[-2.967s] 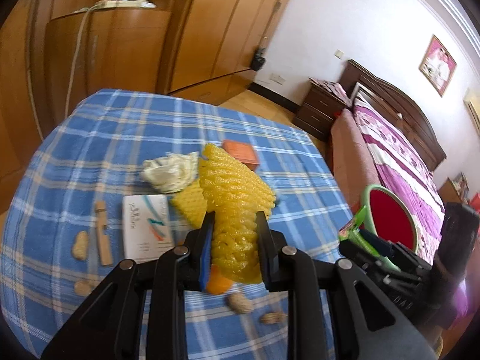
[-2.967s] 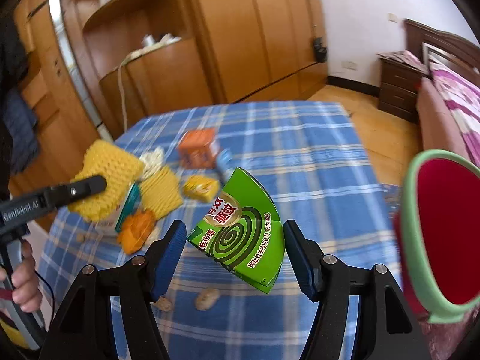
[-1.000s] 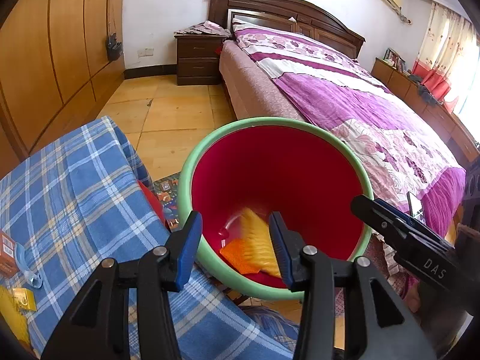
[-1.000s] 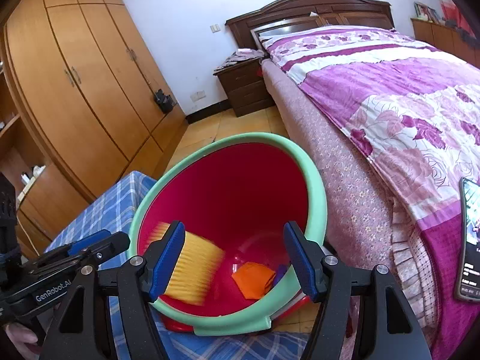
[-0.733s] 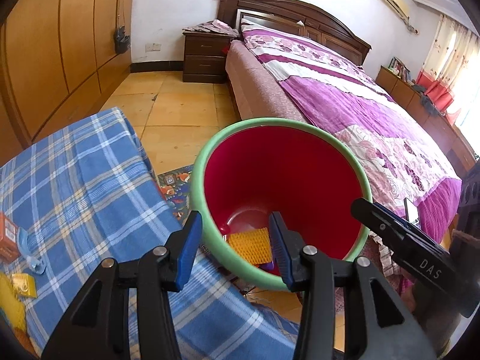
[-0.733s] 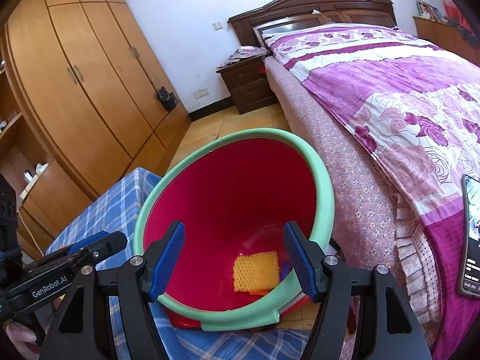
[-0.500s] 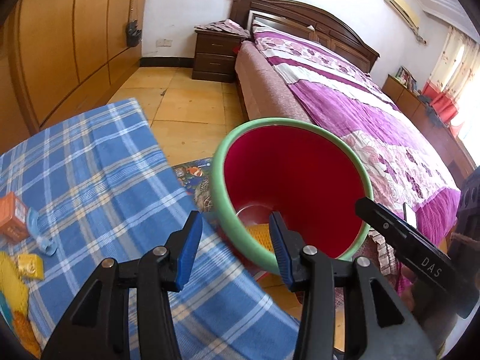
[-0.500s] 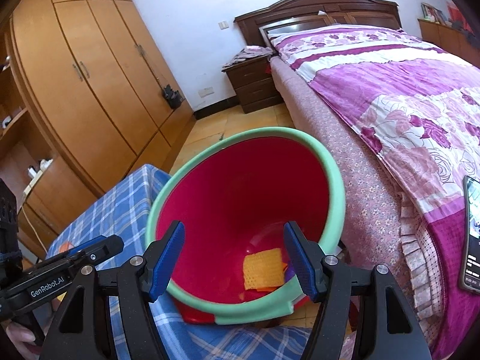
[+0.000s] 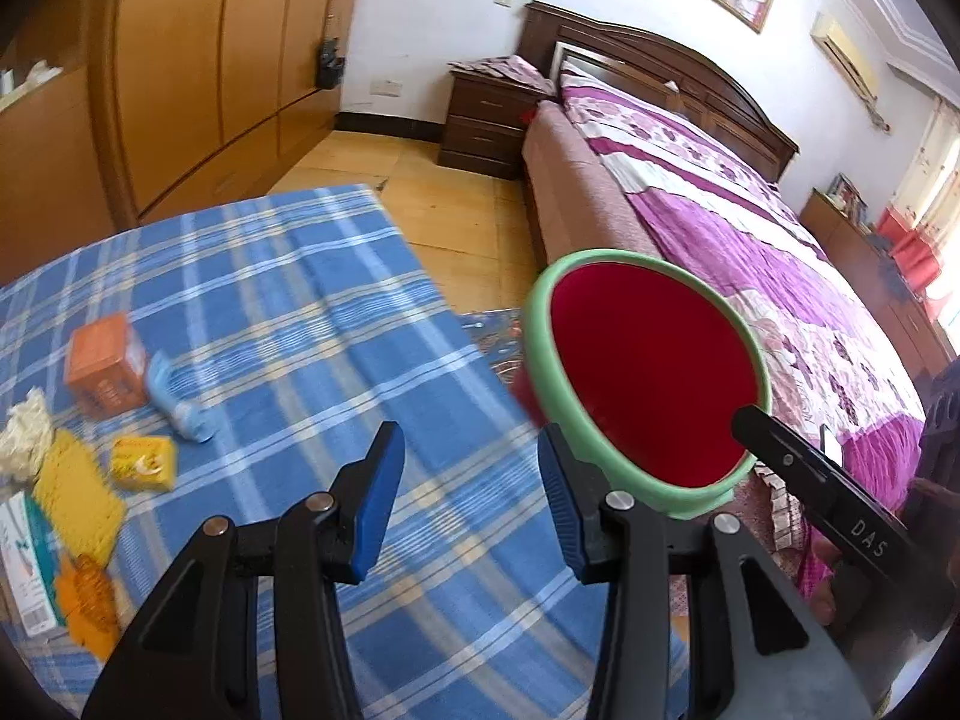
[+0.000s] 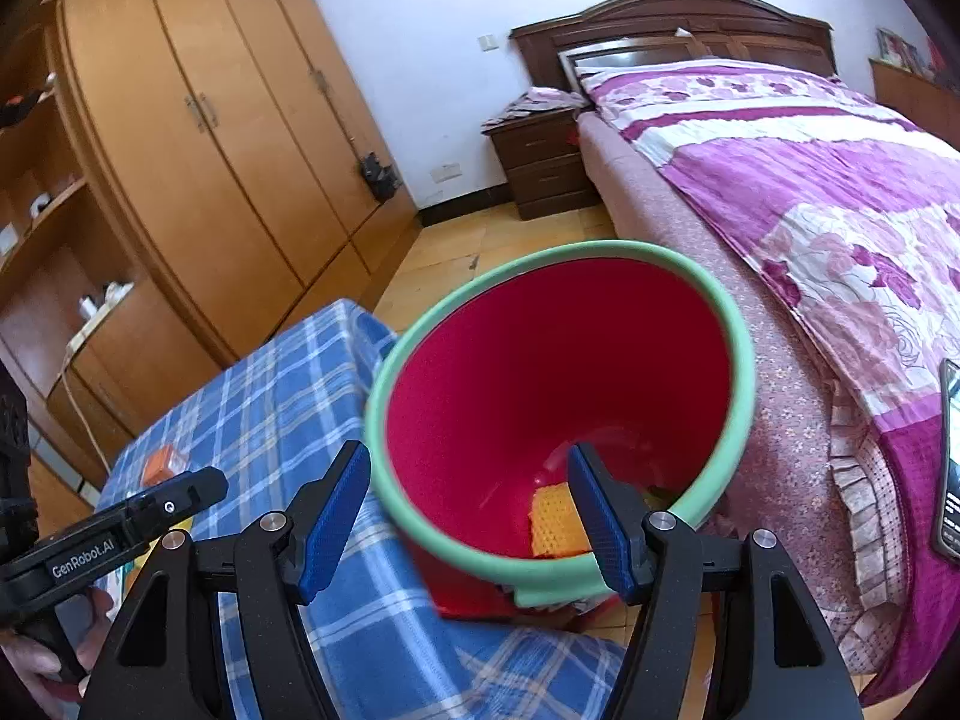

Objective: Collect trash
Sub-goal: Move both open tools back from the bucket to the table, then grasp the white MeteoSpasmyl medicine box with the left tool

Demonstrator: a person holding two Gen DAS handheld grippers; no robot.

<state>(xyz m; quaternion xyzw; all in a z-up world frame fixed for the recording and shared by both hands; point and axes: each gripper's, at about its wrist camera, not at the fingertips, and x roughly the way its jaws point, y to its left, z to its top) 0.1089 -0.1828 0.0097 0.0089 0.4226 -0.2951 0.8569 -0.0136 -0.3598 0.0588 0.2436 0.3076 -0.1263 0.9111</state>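
Left gripper point(image 9: 468, 480) and right gripper point(image 10: 468, 516): jaws apart, nothing between them. The right wrist view looks into the green-rimmed red plastic bin point(image 10: 741, 360) beside the blue plaid tablecloth point(image 10: 270, 396) — a yellow mesh foam piece point(image 10: 555, 519) lies at its bottom. The left wrist view hides the bin floor but shows trash left on the cloth — an orange carton point(image 9: 105, 357), a small yellow packet point(image 9: 144, 463).

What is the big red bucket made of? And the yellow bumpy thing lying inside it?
The bucket looks like smooth plastic: even red walls with a soft sheen and a molded mint-green rim. The yellow piece looks like soft foam netting, judging by its bumpy grid; it's partly hidden, so that's a guess.
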